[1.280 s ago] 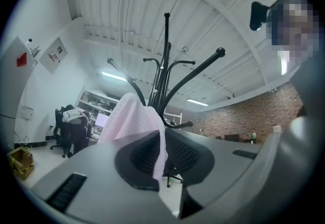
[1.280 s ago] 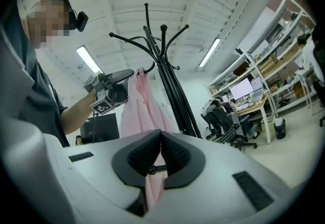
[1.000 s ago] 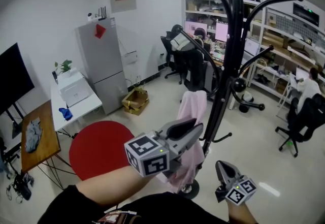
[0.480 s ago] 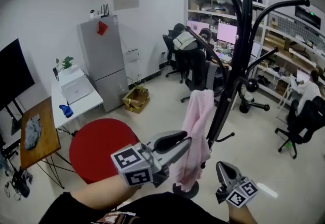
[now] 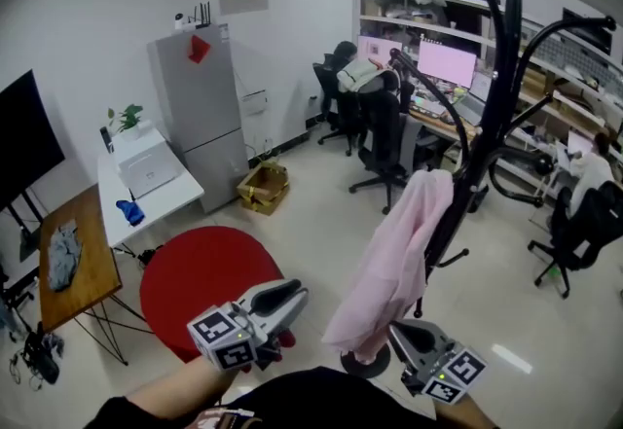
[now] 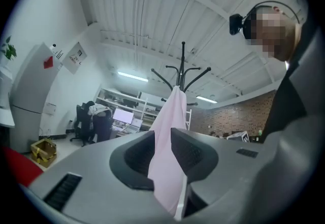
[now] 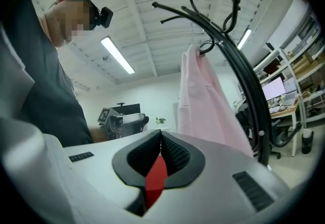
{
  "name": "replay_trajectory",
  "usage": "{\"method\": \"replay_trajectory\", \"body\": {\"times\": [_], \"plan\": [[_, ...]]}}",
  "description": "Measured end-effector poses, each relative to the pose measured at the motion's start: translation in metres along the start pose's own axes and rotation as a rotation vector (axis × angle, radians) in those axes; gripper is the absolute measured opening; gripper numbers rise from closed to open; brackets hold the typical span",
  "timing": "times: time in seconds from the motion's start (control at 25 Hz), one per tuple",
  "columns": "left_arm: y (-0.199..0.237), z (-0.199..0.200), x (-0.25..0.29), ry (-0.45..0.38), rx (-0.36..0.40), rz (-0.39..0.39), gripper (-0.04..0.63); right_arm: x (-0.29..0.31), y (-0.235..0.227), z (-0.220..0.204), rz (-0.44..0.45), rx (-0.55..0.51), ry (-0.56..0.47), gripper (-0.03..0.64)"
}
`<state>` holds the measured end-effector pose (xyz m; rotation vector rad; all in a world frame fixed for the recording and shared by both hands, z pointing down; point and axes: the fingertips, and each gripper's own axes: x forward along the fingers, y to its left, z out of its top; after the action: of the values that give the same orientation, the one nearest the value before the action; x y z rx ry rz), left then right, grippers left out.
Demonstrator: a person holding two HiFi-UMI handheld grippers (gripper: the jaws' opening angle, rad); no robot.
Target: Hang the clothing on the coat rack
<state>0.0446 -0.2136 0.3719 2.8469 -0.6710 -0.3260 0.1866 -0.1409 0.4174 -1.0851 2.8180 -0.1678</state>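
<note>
Soft matt pink cloth garment (image 5: 394,262), smooth black metal coat rack (image 5: 497,77), glossy pale floor (image 5: 311,213)

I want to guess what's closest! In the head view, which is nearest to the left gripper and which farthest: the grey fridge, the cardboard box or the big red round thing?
From the left gripper:
1. Red round thing, just beyond it, to the left.
2. Cardboard box, farther back on the floor, beside the fridge.
3. Grey fridge, against the back wall.
</note>
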Motion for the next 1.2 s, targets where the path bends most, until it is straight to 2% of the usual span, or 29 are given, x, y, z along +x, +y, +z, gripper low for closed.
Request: {"method": "replay_trajectory", "body": {"times": [0.12, 0.28, 0.32, 0.44, 0.6, 0.72, 0.88, 1.2], "plan": [[0.026, -0.015, -0.044, 0.018, -0.004, 0.038, 0.084, 0.039, 0.024, -0.012, 0.04, 0.014, 0.023, -0.008], [0.059, -0.039, -0.106, 0.062, -0.019, 0.136, 0.076, 0.09, 0.05, -0.038, 0.08, 0.05, 0.058, -0.009], [0.064, -0.043, -0.12, 0.061, -0.029, 0.158, 0.042, 0.101, 0.056, -0.046, 0.09, 0.055, 0.07, -0.009], [0.073, -0.049, -0.156, 0.037, -0.065, 0.204, -0.005, 0.133, 0.074, -0.068, 0.121, 0.074, 0.101, -0.009], [0.092, -0.064, -0.207, 0.07, -0.102, 0.334, -0.006, 0.169, 0.091, -0.098, 0.13, 0.136, 0.14, -0.011], [0.101, -0.066, -0.237, 0.051, -0.136, 0.398, -0.008, 0.187, 0.101, -0.121, 0.139, 0.174, 0.184, -0.012], [0.098, -0.064, -0.258, 0.048, -0.135, 0.414, -0.008, 0.199, 0.121, -0.137, 0.179, 0.189, 0.23, -0.012], [0.097, -0.059, -0.272, 0.027, -0.13, 0.432, -0.008, 0.207, 0.134, -0.14, 0.229, 0.16, 0.26, -0.012]]}}
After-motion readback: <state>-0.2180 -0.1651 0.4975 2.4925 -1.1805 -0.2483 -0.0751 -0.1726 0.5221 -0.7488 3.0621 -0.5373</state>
